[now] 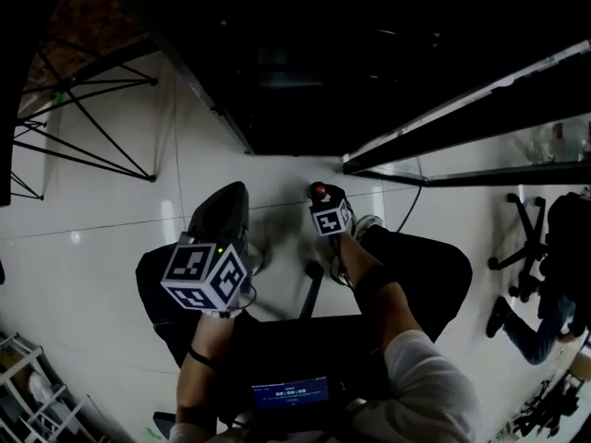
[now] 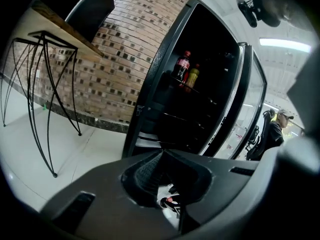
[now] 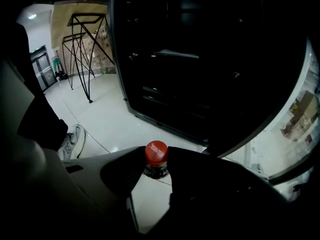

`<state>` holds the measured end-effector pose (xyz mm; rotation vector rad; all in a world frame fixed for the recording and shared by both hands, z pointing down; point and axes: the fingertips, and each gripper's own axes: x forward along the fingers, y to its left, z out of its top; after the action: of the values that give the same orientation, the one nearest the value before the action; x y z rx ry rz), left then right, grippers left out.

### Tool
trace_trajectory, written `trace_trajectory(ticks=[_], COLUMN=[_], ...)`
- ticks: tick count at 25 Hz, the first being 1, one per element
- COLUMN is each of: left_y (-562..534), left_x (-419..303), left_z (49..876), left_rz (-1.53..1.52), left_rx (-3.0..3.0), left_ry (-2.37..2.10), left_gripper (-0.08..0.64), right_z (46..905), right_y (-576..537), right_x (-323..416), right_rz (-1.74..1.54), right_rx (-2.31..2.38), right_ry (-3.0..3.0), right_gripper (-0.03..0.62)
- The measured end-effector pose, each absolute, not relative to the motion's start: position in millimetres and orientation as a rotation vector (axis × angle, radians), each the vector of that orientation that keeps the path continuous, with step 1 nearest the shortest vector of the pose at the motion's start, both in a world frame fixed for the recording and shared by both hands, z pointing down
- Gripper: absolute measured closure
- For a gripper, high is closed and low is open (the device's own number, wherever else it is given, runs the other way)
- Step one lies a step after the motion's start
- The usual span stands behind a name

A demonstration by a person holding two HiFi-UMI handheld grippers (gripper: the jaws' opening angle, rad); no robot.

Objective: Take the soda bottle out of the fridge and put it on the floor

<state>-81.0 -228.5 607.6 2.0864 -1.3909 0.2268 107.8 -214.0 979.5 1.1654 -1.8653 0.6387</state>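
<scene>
A dark soda bottle with a red cap sits between the jaws of my right gripper, which is shut on it below the cap. In the head view the right gripper holds that soda bottle low over the white floor, just in front of the open black fridge. My left gripper hangs to its left, shut and holding nothing. Its own view shows the left gripper and the fridge with a second red-capped bottle and a yellowish bottle on a shelf.
The fridge's glass door stands open to the right. A black wire-legged table stands left by a brick wall. A seated person and an office chair base are at far right. My shoe rests on the floor.
</scene>
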Motion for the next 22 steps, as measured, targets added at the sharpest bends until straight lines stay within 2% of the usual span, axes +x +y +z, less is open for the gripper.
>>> trace_trajectory(ticks=[22], left_y=[-227.4], left_x=[-79.9], left_z=[616.2], left_rz=[0.271], left_rx=[2.067], left_ry=[-1.402], left_gripper=[0.558], right_z=[1021.5], right_y=[-210.9], right_x=[127.2], right_rz=[0.703], right_rx=[1.183], right_ry=[-1.804], right_gripper=[0.428])
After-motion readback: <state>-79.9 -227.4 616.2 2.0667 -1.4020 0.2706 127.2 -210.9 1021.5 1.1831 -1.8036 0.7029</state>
